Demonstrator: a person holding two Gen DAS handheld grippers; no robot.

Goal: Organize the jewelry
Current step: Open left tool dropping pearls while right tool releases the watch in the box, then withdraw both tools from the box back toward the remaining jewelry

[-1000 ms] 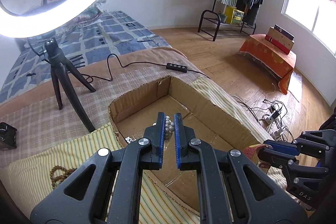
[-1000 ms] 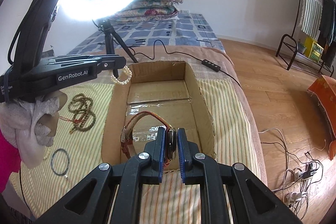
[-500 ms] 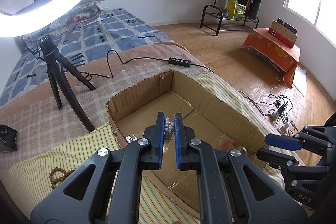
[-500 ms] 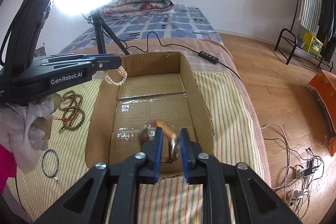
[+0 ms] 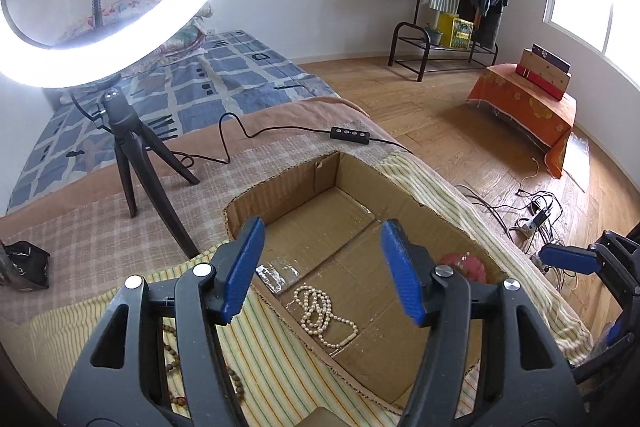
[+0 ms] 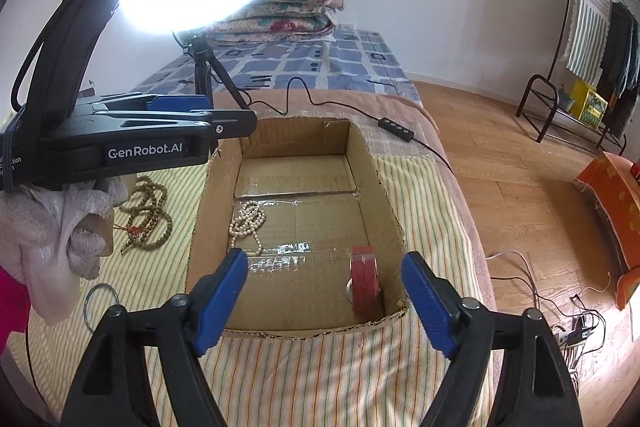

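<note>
An open cardboard box (image 6: 372, 163) (image 5: 436, 211) sits sunk in the striped cloth. A white pearl necklace (image 5: 324, 315) (image 6: 248, 223) lies on the box floor. A red bracelet (image 6: 365, 277) (image 5: 464, 263) stands on edge in the box's near right corner. My left gripper (image 5: 322, 267) is open and empty above the box's left side. My right gripper (image 6: 324, 299) is open and empty above the box's near edge. A brown bead strand (image 6: 146, 215) and a thin metal bangle (image 6: 100, 301) lie on the cloth left of the box.
A ring light on a black tripod (image 5: 132, 147) stands behind the box, its cable and remote (image 5: 350, 135) running across the cloth. The left gripper's body (image 6: 132, 143) and a gloved hand (image 6: 60, 227) show in the right wrist view. The bed edge drops to a wooden floor on the right.
Both grippers have opened. The pearl necklace has dropped from the left gripper and the red bracelet from the right gripper; both now lie in the box.
</note>
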